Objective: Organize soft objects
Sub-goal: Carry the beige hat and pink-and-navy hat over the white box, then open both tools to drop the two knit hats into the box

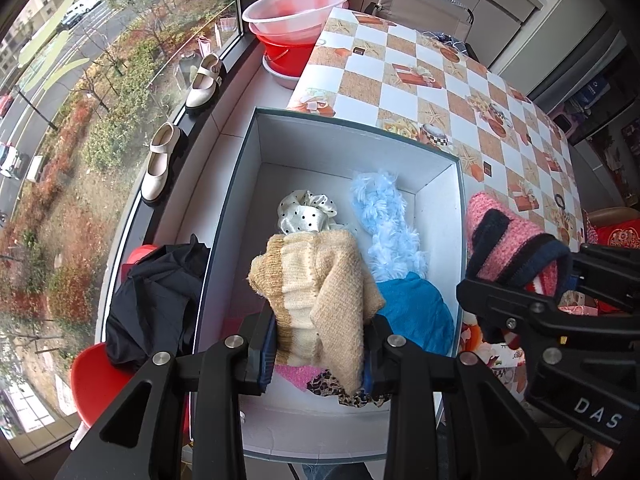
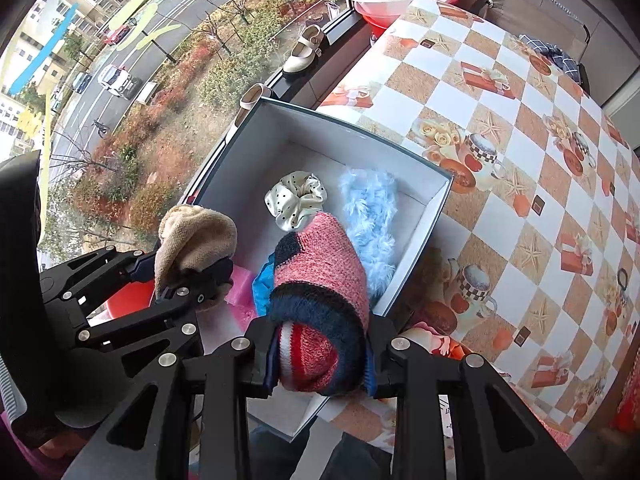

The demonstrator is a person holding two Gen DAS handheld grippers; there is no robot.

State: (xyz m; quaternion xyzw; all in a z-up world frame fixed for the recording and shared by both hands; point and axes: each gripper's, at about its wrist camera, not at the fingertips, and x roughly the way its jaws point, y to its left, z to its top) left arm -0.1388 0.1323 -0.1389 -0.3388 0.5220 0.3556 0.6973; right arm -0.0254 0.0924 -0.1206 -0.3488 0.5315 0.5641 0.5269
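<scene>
Socks are hanging clamped, beige knit sock (image 1: 320,296) in the left hand-held gripper (image 1: 318,354), pink striped sock (image 2: 320,312) in the right hand-held gripper (image 2: 322,364), and a release near the cardboard box (image 1: 352,140) rim is risking one landing on the tabletop (image 1: 440,80).

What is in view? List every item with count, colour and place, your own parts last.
box: one, white inside, dark rim, at the table's edge
scrunchie: one, cream with black dots, in the box
fluffy piece: one, light blue, in the box
blue cloth: one, in the box
pink cloth: one, in the box
leopard-print piece: one, in the box
beige knit: one, held over the box
pink striped knit: one, pink, navy and black, held over the box
tablecloth: one, checkered orange and white
shoes: two, cream, on the window sill
basins: stacked, clear over red, by the window
black garment: one, on a red chair
left gripper: black, shut on the beige knit
right gripper: black, shut on the pink striped knit
</scene>
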